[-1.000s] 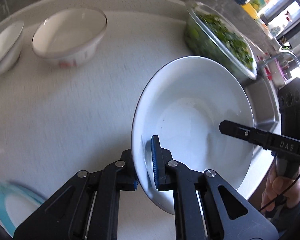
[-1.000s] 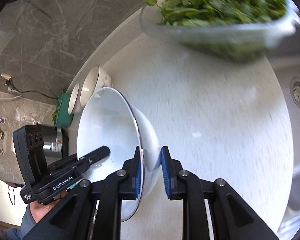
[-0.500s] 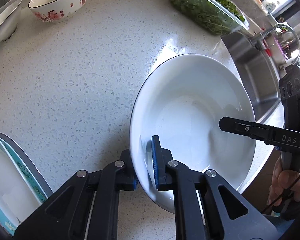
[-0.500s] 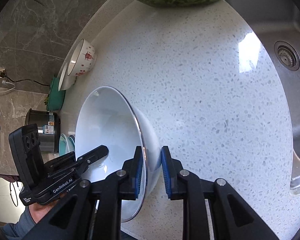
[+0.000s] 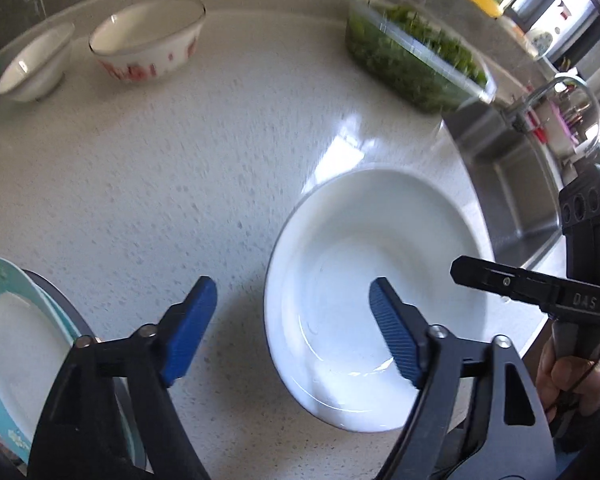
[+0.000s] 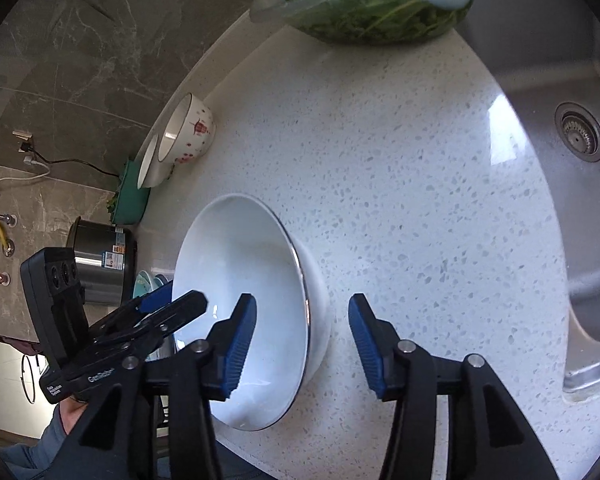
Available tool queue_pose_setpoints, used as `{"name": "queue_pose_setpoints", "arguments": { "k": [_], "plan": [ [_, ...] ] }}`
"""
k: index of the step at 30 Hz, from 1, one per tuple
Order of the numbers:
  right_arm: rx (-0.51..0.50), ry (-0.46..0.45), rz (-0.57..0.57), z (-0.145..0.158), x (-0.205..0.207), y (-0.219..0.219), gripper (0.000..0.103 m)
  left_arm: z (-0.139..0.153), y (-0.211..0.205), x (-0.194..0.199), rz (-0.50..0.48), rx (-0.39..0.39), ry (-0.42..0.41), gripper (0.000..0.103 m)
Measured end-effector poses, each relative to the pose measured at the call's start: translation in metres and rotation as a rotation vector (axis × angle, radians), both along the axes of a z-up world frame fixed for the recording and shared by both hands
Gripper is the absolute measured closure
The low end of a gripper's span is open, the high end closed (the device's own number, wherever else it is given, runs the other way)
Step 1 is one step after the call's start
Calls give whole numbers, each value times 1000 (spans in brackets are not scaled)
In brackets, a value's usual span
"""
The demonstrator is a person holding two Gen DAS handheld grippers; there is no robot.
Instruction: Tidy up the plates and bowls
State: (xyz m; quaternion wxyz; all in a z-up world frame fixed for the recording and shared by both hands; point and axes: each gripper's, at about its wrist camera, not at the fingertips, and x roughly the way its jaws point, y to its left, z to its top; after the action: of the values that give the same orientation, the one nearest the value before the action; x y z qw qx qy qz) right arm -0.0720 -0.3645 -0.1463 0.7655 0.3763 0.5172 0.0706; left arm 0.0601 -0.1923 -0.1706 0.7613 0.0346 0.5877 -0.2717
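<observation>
A large white bowl (image 5: 380, 280) rests on the speckled counter (image 5: 180, 184) near its front edge; it also shows in the right wrist view (image 6: 244, 292). My left gripper (image 5: 292, 328) is open, its jaws straddling the bowl's left rim without touching. My right gripper (image 6: 300, 344) is open, straddling the bowl's opposite rim. A red-patterned bowl (image 5: 148, 48) and a small white bowl (image 5: 36, 66) stand at the back left. A teal-rimmed plate (image 5: 16, 344) stands in a dark rack at the lower left.
A glass dish of greens (image 5: 412, 56) sits at the back right. The steel sink (image 6: 580, 184) lies to the right. A steel pot (image 6: 100, 264) and a green item (image 6: 130, 200) stand beyond the bowls.
Both grippers were shut on the white bowl's rim and have opened. The bowl has come down to rest on the counter.
</observation>
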Motion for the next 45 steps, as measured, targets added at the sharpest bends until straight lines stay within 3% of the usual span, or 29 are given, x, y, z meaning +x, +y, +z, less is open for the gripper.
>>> {"name": "queue_pose_setpoints", "arguments": {
  "k": [2,7,11,16,21,25,28,32,34,36,38,45],
  "plan": [
    [-20,-25,-21,12,2,-12,39,17,7,4,1,-25,-19,1],
    [-49,-81,-46,38,22,-23,18,57,43,41,33,-34,-62,0],
    [-83,-142,-18,61,55,-4,18,75,76,92,66,-30,-154,0],
    [-56,-157,0,80,110,28,18,69,111,162,126,-6,-128,0],
    [-21,-193,95,101,178,77,18,72,173,218,212,4,-176,0],
    [10,-188,180,95,247,131,17,56,222,269,292,29,-178,1],
    [18,-123,221,83,284,168,18,40,251,294,345,29,-145,1],
    [-3,-97,303,67,332,220,22,14,263,310,323,13,-104,2],
    [-25,-85,326,59,347,235,26,3,262,316,308,-1,-85,6],
    [-70,-55,332,50,363,246,26,-10,263,327,308,-11,-62,21],
    [-98,-29,332,42,376,251,26,-17,264,330,313,-19,-48,27],
    [-222,77,353,18,399,264,26,-35,270,347,314,-25,-26,27]
  ]
}}
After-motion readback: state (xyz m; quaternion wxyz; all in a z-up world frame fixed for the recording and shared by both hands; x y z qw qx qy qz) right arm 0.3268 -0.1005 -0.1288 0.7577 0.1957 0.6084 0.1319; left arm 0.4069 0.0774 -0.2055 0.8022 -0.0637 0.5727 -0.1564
